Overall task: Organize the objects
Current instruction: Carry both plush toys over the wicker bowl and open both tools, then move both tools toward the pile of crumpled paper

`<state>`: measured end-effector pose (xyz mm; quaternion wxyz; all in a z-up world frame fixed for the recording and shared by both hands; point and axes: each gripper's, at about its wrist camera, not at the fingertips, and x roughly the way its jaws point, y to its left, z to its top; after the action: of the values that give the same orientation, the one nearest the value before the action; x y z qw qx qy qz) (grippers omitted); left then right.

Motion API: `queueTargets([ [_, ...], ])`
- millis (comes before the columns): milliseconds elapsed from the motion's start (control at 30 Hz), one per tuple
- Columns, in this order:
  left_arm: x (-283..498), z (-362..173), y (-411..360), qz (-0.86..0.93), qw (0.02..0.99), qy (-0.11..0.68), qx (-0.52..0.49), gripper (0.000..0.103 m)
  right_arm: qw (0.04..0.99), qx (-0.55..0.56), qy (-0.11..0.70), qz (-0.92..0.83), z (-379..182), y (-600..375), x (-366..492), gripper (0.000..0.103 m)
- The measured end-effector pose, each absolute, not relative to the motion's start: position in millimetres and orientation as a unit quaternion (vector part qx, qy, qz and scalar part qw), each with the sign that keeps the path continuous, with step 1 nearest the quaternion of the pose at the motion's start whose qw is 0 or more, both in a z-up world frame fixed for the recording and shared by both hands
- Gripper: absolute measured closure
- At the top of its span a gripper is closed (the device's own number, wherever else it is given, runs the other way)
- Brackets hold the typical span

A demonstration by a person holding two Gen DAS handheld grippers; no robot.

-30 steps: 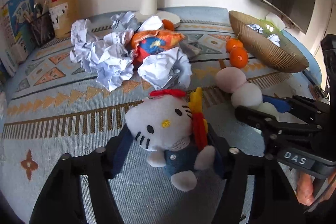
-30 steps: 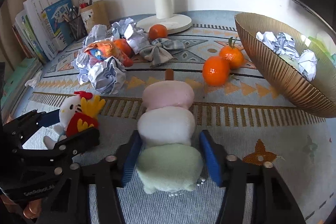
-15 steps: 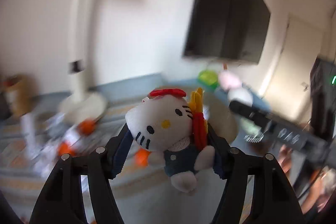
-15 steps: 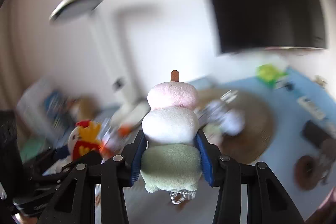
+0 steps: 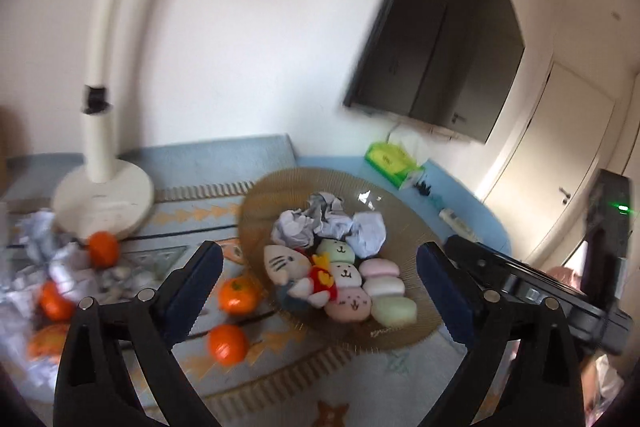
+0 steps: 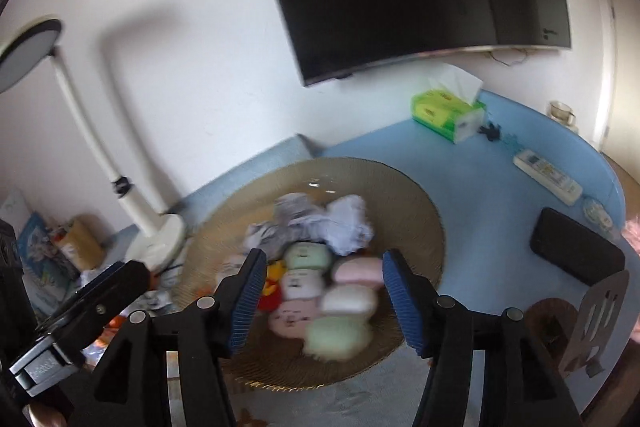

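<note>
Both grippers hover above the ribbed gold bowl point(image 5: 280, 187) point(image 6: 420, 195). My left gripper point(image 5: 320, 291) is open wide, its jaws still opening, with nothing between them. The white kitty plush point(image 5: 286, 263) lies in the bowl below it. My right gripper point(image 6: 326, 301) is open, jaws also opening. The pink, white and green dumpling plush point(image 6: 346, 307) point(image 5: 386, 293) shows blurred between its fingers, free of the pads, and lies in the bowl. A second dumpling plush with faces point(image 5: 344, 285) point(image 6: 300, 283) and crumpled paper balls point(image 5: 328, 225) point(image 6: 332, 223) share the bowl.
Several oranges point(image 5: 238, 295) and crumpled paper point(image 5: 44, 239) lie on the patterned mat left of the bowl, near a white lamp base point(image 5: 104, 203). A green tissue box point(image 6: 448, 109), a remote point(image 6: 548, 177), a black phone point(image 6: 576, 251) and a wooden stand point(image 6: 592, 323) sit on the blue table.
Both grippers rose from the mat and swung over the bowl. The left let go of the kitty plush and the right let go of the dumpling plush; both toys now lie in the bowl.
</note>
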<state>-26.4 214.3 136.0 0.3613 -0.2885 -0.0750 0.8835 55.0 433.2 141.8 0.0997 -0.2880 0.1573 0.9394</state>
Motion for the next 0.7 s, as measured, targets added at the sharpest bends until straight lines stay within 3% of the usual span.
queueTargets([
  [233,48.4,164.7,102.4,0.936,0.254,-0.067,-0.236,0.001,-0.035,-0.27,0.114,0.956,166.8,341.5,78.0,0.044],
  [333,59.0,135.4,62.1,0.947,0.195,-0.064,-0.248,0.001,-0.087,-0.281,0.109,0.95,141.2,298.7,78.4,0.044],
  [500,42.6,64.4,33.8,0.939,0.15,-0.08,-0.298,0.001,-0.072,-0.317,0.067,0.943,74.4,243.1,65.0,0.044],
  [700,23.8,42.9,26.3,0.924,0.165,-0.112,-0.326,0.001,-0.077,-0.351,0.054,0.931,41.5,239.3,46.3,0.044],
])
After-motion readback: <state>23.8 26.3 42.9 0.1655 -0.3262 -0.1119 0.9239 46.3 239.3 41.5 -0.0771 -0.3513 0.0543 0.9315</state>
